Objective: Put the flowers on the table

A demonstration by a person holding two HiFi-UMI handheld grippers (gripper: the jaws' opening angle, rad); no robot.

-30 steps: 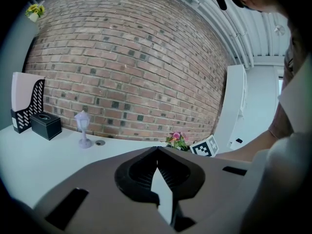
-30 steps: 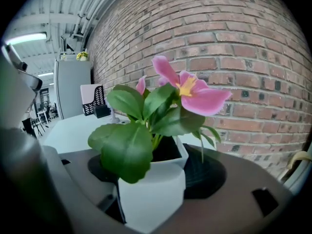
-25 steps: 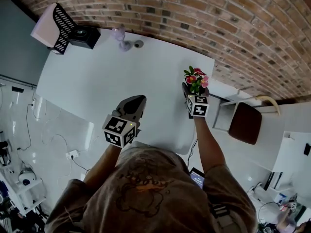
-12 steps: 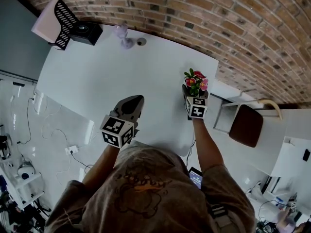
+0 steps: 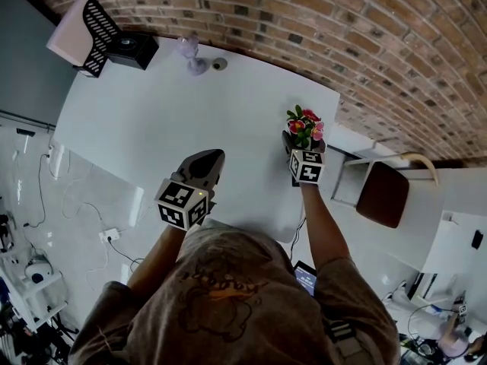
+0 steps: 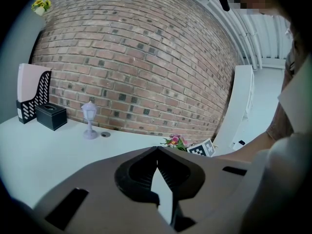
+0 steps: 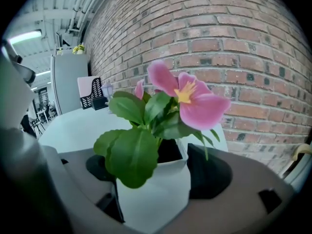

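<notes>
The flowers (image 5: pixel 304 125), pink and red blooms over broad green leaves, stand in a small white pot (image 7: pixel 155 191). In the head view they are right of centre in the frame, at the right end of the white surface (image 5: pixel 152 120), close to its edge. No view shows whether the pot's base rests on the surface.

The right claw (image 5: pixel 303 146) is around the pot. Its jaws are opening, and in the right gripper view the dark pads stand on either side of the pot walls, with a thin dark gap on the left of the frame. The grip looks released.

The left claw (image 6: pixel 156 150) is clenched and holds nothing: its tips meet at a point. It hovers over the near edge of the surface, at the lower centre of the head view, well apart from the flowers.

At the upper left of the head view, a perforated file holder (image 5: pixel 82 30) and a black box (image 5: pixel 132 50) sit side by side. A small lilac lamp (image 5: pixel 190 53) stands near them, along the brick wall (image 5: pixel 342 29). A brown chair (image 5: pixel 384 193) is at the right.
</notes>
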